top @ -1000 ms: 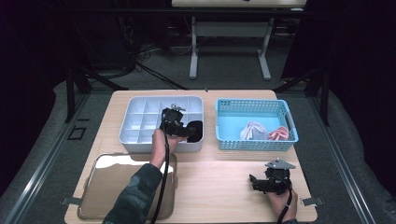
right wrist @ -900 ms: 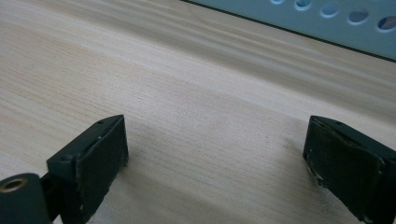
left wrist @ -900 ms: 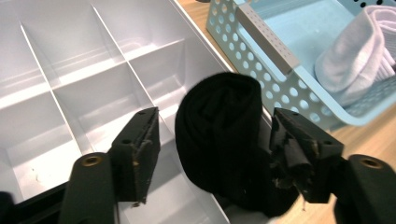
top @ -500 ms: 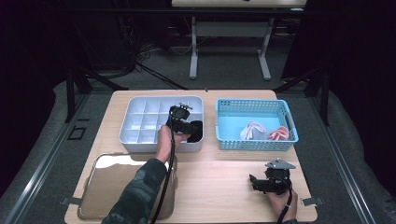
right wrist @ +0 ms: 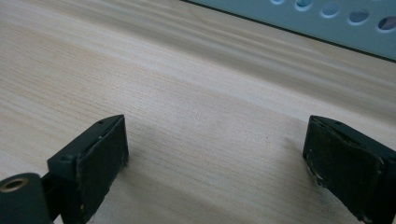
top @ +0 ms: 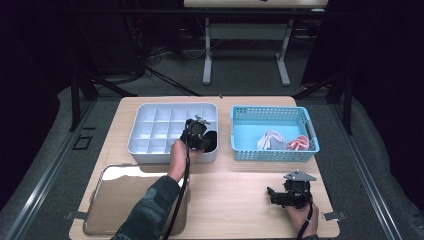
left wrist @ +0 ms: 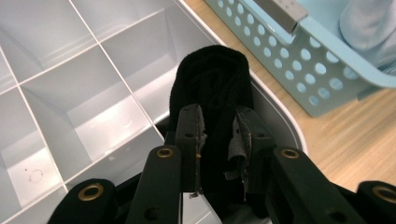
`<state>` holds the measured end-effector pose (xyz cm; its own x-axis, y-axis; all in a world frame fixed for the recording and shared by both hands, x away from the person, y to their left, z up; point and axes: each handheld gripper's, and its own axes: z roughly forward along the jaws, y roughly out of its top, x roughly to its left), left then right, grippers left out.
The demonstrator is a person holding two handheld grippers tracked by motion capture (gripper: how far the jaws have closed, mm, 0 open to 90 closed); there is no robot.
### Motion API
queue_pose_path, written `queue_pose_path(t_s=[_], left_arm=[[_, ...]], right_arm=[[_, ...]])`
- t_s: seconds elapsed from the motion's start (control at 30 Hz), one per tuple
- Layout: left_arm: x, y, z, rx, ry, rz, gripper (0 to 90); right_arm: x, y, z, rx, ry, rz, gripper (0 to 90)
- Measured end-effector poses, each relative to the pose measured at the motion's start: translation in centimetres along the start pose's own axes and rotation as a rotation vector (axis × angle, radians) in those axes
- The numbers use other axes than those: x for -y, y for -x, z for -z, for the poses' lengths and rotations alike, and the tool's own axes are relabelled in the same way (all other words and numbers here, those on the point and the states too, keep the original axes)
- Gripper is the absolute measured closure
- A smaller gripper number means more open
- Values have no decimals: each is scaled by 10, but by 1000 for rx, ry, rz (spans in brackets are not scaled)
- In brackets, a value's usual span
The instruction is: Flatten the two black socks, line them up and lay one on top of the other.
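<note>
My left gripper (left wrist: 217, 135) has just been closing and now pinches a soft black cloth roll (left wrist: 212, 88), its lower end hidden, in the white divided tray's (top: 150, 131) near-right compartment. My right gripper (right wrist: 215, 163) rests agape on woodgrain table (right wrist: 187, 93).

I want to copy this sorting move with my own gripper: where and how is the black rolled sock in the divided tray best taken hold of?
Grip the black sock across its narrow middle, coming down from above, much as the left gripper does. It stands as a tall roll in the corner cell of the white divider tray, walled on all sides, so probably only the top is free. The jaws have just been closing, with the sock between them.
</note>
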<state>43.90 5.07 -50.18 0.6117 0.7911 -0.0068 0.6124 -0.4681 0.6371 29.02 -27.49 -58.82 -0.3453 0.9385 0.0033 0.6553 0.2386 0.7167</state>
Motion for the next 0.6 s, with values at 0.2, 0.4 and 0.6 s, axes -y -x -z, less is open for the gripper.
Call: queue_pose_path(t_s=[0.2,0.4,0.6], left_arm=[[6,-1,-2,42,-25,6,739],[5,-8,3,83,-32,28,670],[-5,-19,14,91,33,86,514]], right_arm=[[0,0,0,0,-1,-1,62],[0,0,0,-1,-1,-1,63],[0,0,0,-1,-1,-1,63]])
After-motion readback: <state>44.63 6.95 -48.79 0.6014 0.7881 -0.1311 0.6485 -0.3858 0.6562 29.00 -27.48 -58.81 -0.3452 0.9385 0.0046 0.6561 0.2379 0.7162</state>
